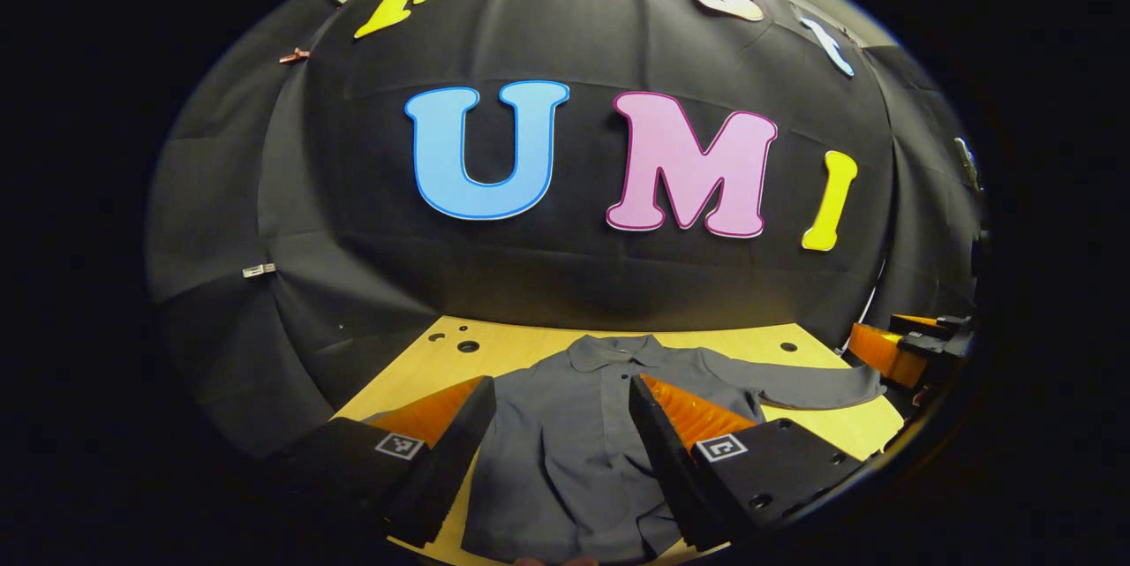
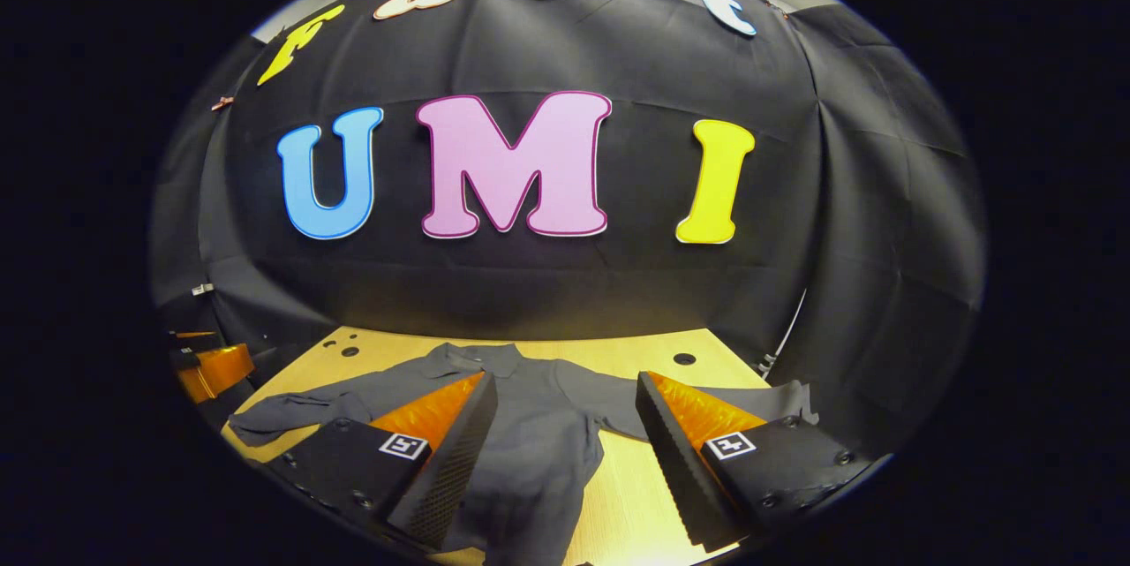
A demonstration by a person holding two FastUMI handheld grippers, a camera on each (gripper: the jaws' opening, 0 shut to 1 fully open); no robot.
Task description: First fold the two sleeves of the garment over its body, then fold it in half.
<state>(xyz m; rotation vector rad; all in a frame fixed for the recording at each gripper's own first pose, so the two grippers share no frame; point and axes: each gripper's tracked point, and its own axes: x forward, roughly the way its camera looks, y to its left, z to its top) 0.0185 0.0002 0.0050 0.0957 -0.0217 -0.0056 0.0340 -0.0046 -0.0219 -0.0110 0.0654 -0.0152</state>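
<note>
A dark grey long-sleeved shirt (image 1: 565,460) lies flat and face up on the wooden table (image 1: 530,341), its collar (image 1: 618,352) toward the booth wall. In the left gripper view one sleeve (image 1: 812,389) stretches out to the right. My left gripper (image 1: 561,385) hovers open above the shirt's body with nothing between its fingers. In the right gripper view the shirt (image 2: 530,433) has one sleeve (image 2: 291,411) spread left and the other (image 2: 768,398) spread right. My right gripper (image 2: 565,381) is open over the shirt's right half, also holding nothing.
The black cloth wall stands close behind the table (image 2: 618,354). Small round holes (image 1: 468,345) (image 2: 684,358) dot the far tabletop. The right gripper (image 1: 909,345) shows at the right edge of the left gripper view, the left gripper (image 2: 207,367) at the left edge of the right one.
</note>
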